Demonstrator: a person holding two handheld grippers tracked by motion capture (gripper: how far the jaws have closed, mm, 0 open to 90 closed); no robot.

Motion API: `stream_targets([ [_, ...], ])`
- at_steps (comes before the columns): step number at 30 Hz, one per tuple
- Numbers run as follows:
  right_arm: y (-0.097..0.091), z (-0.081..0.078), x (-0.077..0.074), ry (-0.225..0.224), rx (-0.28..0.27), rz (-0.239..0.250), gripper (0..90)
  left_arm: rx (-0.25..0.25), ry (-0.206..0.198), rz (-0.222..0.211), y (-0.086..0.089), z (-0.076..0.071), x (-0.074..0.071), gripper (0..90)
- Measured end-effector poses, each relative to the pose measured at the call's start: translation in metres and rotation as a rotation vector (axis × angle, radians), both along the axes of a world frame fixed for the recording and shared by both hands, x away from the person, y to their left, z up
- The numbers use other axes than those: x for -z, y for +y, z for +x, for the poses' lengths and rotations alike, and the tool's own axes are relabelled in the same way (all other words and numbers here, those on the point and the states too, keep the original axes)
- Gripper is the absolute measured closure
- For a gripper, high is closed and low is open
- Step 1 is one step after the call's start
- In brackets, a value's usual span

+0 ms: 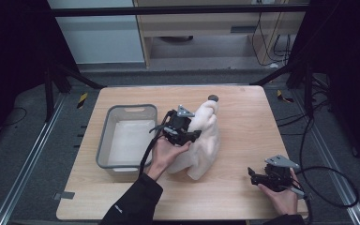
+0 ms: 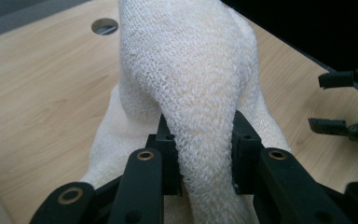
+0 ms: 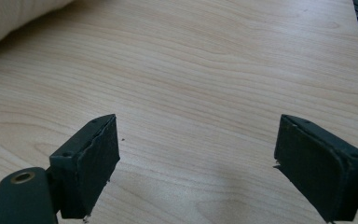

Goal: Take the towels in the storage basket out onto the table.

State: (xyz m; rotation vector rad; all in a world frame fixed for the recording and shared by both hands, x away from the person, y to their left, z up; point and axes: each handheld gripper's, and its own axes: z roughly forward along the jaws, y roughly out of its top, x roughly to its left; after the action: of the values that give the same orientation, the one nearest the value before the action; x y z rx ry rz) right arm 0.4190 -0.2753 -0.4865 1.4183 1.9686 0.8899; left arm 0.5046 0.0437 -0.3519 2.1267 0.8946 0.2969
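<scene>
Nearest the lens in the left gripper view, two black jaws are pinching a thick fold of a white towel (image 2: pixel 191 88), the pads pressing into the knitted cloth from both sides. The fold is bulging up between them and is hiding most of the tabletop behind it, and the lower end of the cloth is running out of the bottom of that view. From the high view, the left gripper (image 1: pixel 191 134) is sitting against the middle of the towel (image 1: pixel 205 140), which is standing bunched in a tall heap near the centre of the wooden table (image 1: pixel 243 117), just beside a grey basket (image 1: pixel 104 140). The person's left hand (image 1: pixel 166 152) is covering the lower part of that gripper, and its dark sleeve is being cut off by the bottom edge.

The right gripper (image 1: pixel 251 174) is resting low over the table's near right corner, well apart from the towel. In the right gripper view its jaws are standing wide apart over bare wood, with only a sliver of the towel (image 3: pixel 14 18) showing in the top left corner. The right hand (image 1: pixel 283 194) is partly cut off at the bottom edge. A small dark round thing at the towel's far tip, by the table's far edge, is too small to make out.

Counted: one towel, one basket, one table, two grippers, two hands.
</scene>
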Motion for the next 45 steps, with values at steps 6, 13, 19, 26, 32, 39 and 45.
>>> stream_targets([
  [6, -0.004, 0.0, -0.001, -0.011, 0.022, 0.002, 13.8, 0.032, 0.03, 0.014, -0.013, -0.001, 0.018, 69.7],
  [13, -0.015, 0.001, 0.002, -0.01, 0.056, 0.029, 13.8, 0.069, 0.046, 0.026, -0.028, -0.003, 0.033, 68.6],
  [19, -0.017, 0.002, 0.004, -0.003, 0.061, 0.029, 13.5, 0.088, 0.069, 0.0, -0.039, -0.004, 0.049, 65.2],
  [26, -0.021, 0.002, 0.005, -0.004, 0.072, 0.036, 13.4, 0.125, 0.091, -0.035, -0.056, -0.007, 0.068, 51.9],
  [32, -0.022, 0.002, 0.005, -0.005, 0.075, 0.039, 13.0, 0.15, 0.089, -0.031, -0.065, -0.01, 0.08, 35.5],
  [39, -0.023, 0.002, 0.006, 0.0, 0.07, 0.035, 12.1, 0.188, 0.072, -0.006, -0.069, -0.014, 0.09, 25.6],
  [45, -0.023, 0.002, 0.007, -0.001, 0.07, 0.035, 11.6, 0.197, 0.068, -0.013, -0.061, -0.018, 0.081, 22.0],
])
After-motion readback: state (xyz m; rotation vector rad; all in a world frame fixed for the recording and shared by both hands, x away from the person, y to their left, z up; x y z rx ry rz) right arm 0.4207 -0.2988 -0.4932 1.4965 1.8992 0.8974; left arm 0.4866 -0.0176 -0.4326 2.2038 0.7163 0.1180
